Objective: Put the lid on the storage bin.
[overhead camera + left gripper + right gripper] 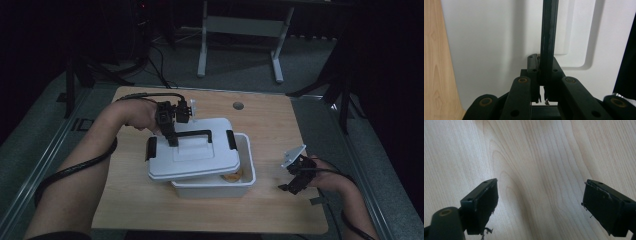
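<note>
Step in hand, by my reading: lid being carried off or onto white box. Lid sits askew over box, overhanging its near-left corner. Left gripper fingers clamped tight on lid's black handle, forearm reaching in from box's left, gripper pointing down. Right gripper idle right of box, low over counter, fingers spread wide, empty. Next move calls for level carry, firm grip.

Light wood table w/ rounded corners, small round grommet hole nr the far edge, grey floor around it. White plastic bin sits directly on it, approx mid-table. Bare wood to the right and along the near edge; a small dark scrap lies nr the right front corner.
</note>
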`<state>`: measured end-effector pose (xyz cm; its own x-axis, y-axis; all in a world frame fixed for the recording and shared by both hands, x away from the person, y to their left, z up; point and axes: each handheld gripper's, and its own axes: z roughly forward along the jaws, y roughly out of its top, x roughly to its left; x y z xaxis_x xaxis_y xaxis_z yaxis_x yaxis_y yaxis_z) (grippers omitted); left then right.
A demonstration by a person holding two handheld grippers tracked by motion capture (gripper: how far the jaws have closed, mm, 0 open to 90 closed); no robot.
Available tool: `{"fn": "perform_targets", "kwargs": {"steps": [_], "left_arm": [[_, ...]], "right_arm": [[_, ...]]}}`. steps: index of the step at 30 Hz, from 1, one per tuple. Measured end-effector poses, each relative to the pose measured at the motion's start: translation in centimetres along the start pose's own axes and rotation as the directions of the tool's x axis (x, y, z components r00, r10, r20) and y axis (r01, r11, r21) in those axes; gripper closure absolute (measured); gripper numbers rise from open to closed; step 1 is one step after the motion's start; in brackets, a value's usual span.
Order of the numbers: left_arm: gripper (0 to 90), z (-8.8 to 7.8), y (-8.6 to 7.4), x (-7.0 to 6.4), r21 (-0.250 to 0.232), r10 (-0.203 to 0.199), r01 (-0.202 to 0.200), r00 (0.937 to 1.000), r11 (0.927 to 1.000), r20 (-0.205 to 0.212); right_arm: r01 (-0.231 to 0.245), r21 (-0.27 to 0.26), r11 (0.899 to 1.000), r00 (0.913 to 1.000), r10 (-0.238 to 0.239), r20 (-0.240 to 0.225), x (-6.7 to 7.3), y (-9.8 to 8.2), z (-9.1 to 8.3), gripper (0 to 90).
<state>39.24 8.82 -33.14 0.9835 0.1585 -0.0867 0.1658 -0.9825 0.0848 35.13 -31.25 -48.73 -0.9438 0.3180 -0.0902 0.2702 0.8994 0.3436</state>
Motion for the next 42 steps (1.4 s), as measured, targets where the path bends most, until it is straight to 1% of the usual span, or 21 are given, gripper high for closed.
{"fn": "perform_targets", "kwargs": {"steps": [1,2,3,4,5,6,7,9,12,15,17,20,23,24,26,27,31,32,37,40,42], "left_arm": [[83.6,0.1,0.8,0.0,0.000,0.006,-0.006,1.0000,1.0000,0.004],[83.6,0.1,0.8,0.0,0.000,0.006,-0.006,1.0000,1.0000,0.004],[83.7,0.2,1.5,-0.1,0.006,0.016,-0.016,0.9999,0.9999,0.005],[83.7,0.2,1.5,-0.1,0.006,0.016,-0.016,0.9999,0.9999,0.005],[83.7,0.5,2.2,-0.1,0.017,0.033,-0.033,0.9994,0.9993,0.007],[83.6,0.5,2.2,-0.1,0.017,0.033,-0.033,0.9994,0.9993,0.007],[83.7,0.7,2.9,-0.2,0.021,0.041,-0.042,0.9991,0.9989,0.006],[83.7,1.0,3.5,-0.2,0.020,0.053,-0.054,0.9985,0.9984,0.012],[83.7,1.5,4.3,-0.2,0.019,0.065,-0.065,0.9977,0.9977,0.018],[83.7,1.8,4.8,-0.2,0.038,0.077,-0.078,0.9968,0.9962,0.019],[83.6,2.2,5.4,-0.1,0.032,0.083,-0.084,0.9962,0.9960,0.029],[83.6,2.7,5.7,-0.1,0.033,0.088,-0.089,0.9955,0.9955,0.037],[83.6,2.9,5.6,0.1,0.040,0.084,-0.086,0.9955,0.9955,0.043],[83.6,3.2,5.6,0.1,0.048,0.079,-0.081,0.9961,0.9956,0.040],[83.6,3.3,5.6,0.2,0.044,0.081,-0.083,0.9960,0.9956,0.038],[83.6,3.4,5.6,0.2,0.045,0.077,-0.080,0.9958,0.9958,0.048],[83.6,3.7,5.8,0.1,0.056,0.072,-0.074,0.9961,0.9957,0.051],[83.6,3.8,5.8,0.2,0.048,0.075,-0.078,0.9954,0.9958,0.059],[83.5,4.3,6.0,0.3,0.068,0.068,-0.073,0.9958,0.9951,0.061],[83.5,4.5,6.1,0.3,0.070,0.073,-0.077,0.9955,0.9946,0.061],[83.5,4.5,6.0,0.4,0.064,0.066,-0.070,0.9954,0.9955,0.069]], "right_arm": [[0.001,0.002,1.000,1.0000,-0.001,-0.001,0.0,0.0,0.0,12.7],[0.001,0.002,1.000,1.0000,-0.001,-0.001,0.0,0.0,0.0,12.7],[0.001,0.003,1.000,1.0000,-0.001,-0.001,0.0,-0.1,0.0,12.7],[0.003,0.003,1.000,1.0000,-0.003,-0.002,0.0,-0.1,0.0,12.7],[0.002,0.004,1.000,1.0000,-0.002,0.000,0.0,-0.1,0.0,12.7],[0.002,0.004,1.000,1.0000,-0.002,0.000,0.0,-0.1,0.0,12.7],[0.005,0.005,1.000,1.0000,-0.005,0.000,0.1,-0.1,0.0,12.7],[0.003,0.004,1.000,1.0000,-0.003,-0.001,0.1,-0.2,0.0,12.7],[0.002,0.001,1.000,1.0000,-0.002,-0.002,0.1,-0.3,0.0,12.7],[0.003,0.004,1.000,1.0000,-0.003,-0.001,0.1,-0.4,0.0,12.7],[0.001,0.004,1.000,1.0000,-0.001,-0.001,0.1,-0.5,0.0,12.7],[0.000,0.002,1.000,1.0000,0.000,-0.003,0.1,-0.6,0.1,12.7],[-0.003,0.003,1.000,1.0000,0.003,-0.003,0.1,-0.7,0.2,12.7],[-0.001,0.003,1.000,1.0000,0.001,-0.004,0.1,-0.7,0.2,12.7],[-0.002,0.003,1.000,1.0000,0.002,-0.005,0.1,-0.8,0.2,12.7],[-0.004,0.003,1.000,1.0000,0.004,-0.005,0.1,-0.8,0.2,12.7],[-0.007,0.004,1.000,1.0000,0.007,-0.005,0.0,-0.8,0.3,12.7],[-0.004,0.004,1.000,1.0000,0.004,-0.007,0.0,-0.8,0.4,12.7],[-0.005,0.006,1.000,1.0000,0.005,-0.007,0.0,-0.8,0.4,12.7],[-0.006,0.005,1.000,1.0000,0.006,-0.006,0.0,-0.7,0.3,12.7],[-0.009,0.000,1.000,0.9999,0.009,-0.006,-0.1,-0.7,0.3,12.7]]}}
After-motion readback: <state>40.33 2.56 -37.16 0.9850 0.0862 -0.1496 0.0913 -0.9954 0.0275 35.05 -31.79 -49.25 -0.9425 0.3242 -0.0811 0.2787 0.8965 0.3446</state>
